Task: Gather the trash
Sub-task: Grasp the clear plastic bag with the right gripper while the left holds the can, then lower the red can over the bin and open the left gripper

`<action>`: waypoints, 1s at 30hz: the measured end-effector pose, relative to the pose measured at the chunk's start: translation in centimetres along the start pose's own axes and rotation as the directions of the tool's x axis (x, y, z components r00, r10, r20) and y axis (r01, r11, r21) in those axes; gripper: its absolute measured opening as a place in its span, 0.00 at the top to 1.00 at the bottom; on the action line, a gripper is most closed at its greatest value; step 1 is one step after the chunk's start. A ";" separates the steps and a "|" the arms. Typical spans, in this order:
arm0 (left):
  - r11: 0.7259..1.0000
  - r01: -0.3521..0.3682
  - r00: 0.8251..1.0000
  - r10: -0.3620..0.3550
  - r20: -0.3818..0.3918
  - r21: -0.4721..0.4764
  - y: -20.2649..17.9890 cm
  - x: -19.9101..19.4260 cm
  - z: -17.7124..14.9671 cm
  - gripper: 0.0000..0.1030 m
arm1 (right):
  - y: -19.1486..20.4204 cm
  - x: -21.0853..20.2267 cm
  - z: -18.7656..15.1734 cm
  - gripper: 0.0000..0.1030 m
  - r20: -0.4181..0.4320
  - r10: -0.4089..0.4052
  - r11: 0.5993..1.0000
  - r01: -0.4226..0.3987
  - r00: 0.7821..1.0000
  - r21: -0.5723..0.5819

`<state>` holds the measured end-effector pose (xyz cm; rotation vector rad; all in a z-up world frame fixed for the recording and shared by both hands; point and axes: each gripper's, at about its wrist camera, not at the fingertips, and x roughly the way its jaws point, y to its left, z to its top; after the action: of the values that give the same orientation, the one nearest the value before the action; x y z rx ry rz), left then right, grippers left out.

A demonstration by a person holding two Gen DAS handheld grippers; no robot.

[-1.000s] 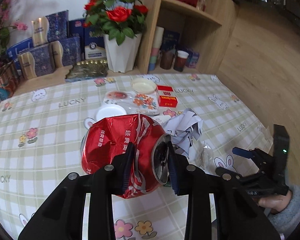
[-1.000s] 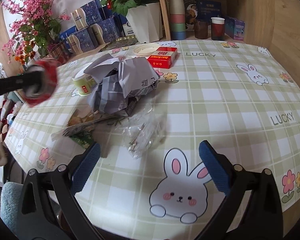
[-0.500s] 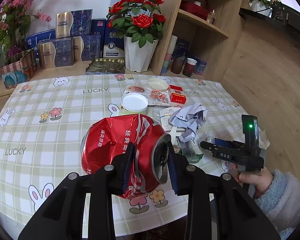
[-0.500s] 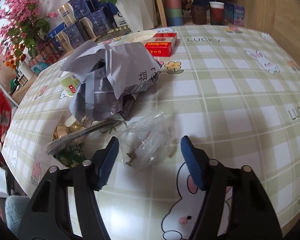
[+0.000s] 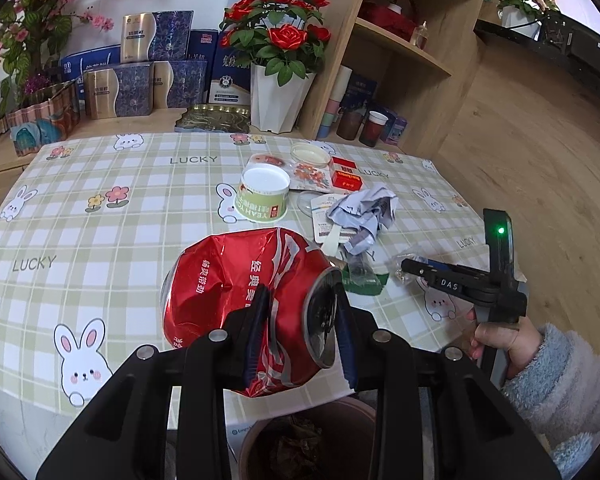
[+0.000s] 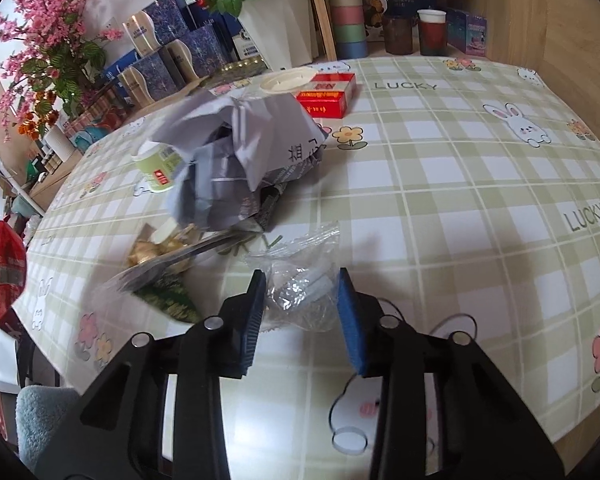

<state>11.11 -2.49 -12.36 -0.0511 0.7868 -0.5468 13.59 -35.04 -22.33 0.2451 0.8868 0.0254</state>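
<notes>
Progress check, going left to right. The left gripper (image 5: 300, 320) is clamped on the crushed red aluminium soda can (image 5: 244, 292), holding it off the near edge of the checked-cloth table (image 5: 100, 208), right above the brown round bin (image 5: 308, 440) on the floor, which already has some crumpled stuff in it. So I'd call the can basically done, it just needs dropping.

Lots left on the table though: the green-and-white paper cup (image 5: 262, 196) toward the middle, the crumpled grey-white paper wad (image 6: 236, 152), a red cigarette pack (image 6: 328, 94) toward the far edge, and gold and green wrappers (image 6: 160, 264) near the front edge.

The right gripper (image 6: 300, 312) has its jaws partly open around the clear crinkly plastic bag (image 6: 300, 280) at the near edge, pads either side but not pinching yet as far as I can tell. That's probably next.
</notes>
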 end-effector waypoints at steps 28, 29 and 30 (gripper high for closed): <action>0.993 0.105 0.953 -0.086 -0.290 0.051 -5.0 -0.2 -13.5 0.69 | 6.0 -11.6 -11.2 0.65 0.031 0.161 0.983 -0.158 0.986 -0.091; 0.993 0.110 0.947 -0.093 -0.307 0.040 -4.8 0.3 -13.9 0.69 | 5.8 -11.4 -11.4 0.65 0.025 0.163 0.983 -0.161 0.986 -0.084; 0.993 0.117 0.939 -0.103 -0.330 0.024 -4.7 1.0 -14.2 0.69 | 5.5 -11.2 -11.5 0.65 0.020 0.170 0.983 -0.168 0.985 -0.068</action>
<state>-0.15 -4.76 -22.01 0.0383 1.1016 -0.6889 -1.91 -28.72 -19.50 0.2582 0.8360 0.2085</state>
